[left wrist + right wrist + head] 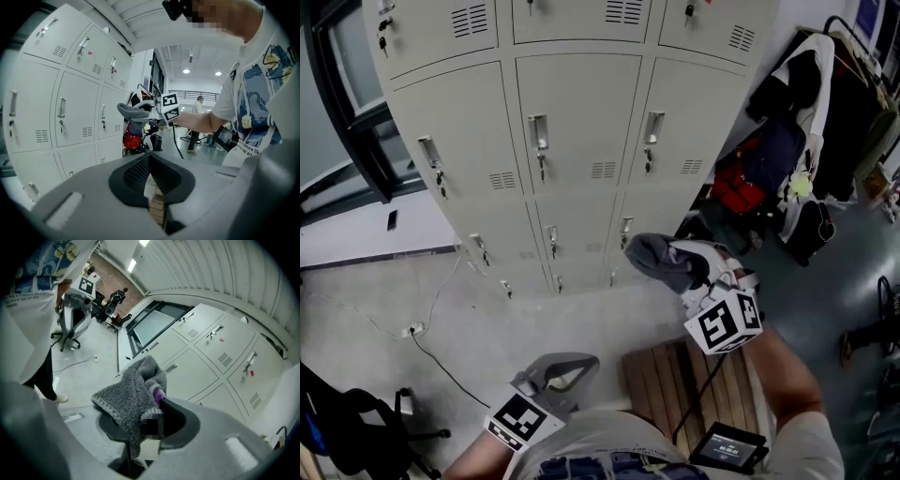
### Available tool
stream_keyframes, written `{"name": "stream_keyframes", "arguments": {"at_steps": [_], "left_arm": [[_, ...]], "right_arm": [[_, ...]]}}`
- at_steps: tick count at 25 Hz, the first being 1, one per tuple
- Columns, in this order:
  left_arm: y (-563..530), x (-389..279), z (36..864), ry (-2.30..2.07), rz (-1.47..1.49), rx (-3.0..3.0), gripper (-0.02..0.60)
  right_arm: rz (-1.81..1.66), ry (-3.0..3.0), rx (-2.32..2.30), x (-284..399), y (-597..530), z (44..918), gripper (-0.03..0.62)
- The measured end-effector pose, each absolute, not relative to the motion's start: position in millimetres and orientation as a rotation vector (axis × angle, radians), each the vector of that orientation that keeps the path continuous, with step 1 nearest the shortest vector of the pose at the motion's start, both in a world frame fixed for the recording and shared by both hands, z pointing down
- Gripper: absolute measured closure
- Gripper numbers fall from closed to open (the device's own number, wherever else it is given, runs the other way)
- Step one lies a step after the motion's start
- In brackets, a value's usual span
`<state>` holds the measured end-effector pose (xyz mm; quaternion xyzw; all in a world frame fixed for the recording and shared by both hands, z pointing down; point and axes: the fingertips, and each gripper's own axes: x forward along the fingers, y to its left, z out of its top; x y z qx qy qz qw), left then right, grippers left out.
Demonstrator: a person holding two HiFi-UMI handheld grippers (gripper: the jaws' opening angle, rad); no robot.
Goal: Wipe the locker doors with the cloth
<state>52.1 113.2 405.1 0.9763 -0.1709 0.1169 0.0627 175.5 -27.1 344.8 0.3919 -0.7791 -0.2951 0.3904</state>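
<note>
The beige locker doors with small handles and keys fill the upper head view. My right gripper is shut on a bunched grey cloth and holds it in the air a little short of the lower doors. In the right gripper view the cloth drapes over the jaws, with a purple edge showing, and the lockers lie beyond. My left gripper hangs low near my body, shut on nothing. Its pads meet in the left gripper view, which also shows the cloth beside the lockers.
A slatted wooden bench stands below my right arm. Right of the lockers are a clothes rack with hanging coats and bags. A cable with a power strip crosses the floor at left. A black chair sits at lower left.
</note>
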Motion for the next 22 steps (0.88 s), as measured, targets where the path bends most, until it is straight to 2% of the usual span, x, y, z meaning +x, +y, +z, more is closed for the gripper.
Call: {"name": "stream_keyframes", "arguments": {"at_steps": [9,17,22], "left_arm": [[33,15,393,-0.433,0.365,3.002,0.578],[-9,30,374,-0.513,0.318,2.994,0.578],[-30,42,369,-0.593,0.301,2.969,0.578]], "right_arm": [[-1.057,-1.743,1.063,146,-179,258,0.487],[-1.255,-1.618,1.078,156,-277,167,0.488],[-1.311,-1.568,1.056,162,-321,147,0.488]]}}
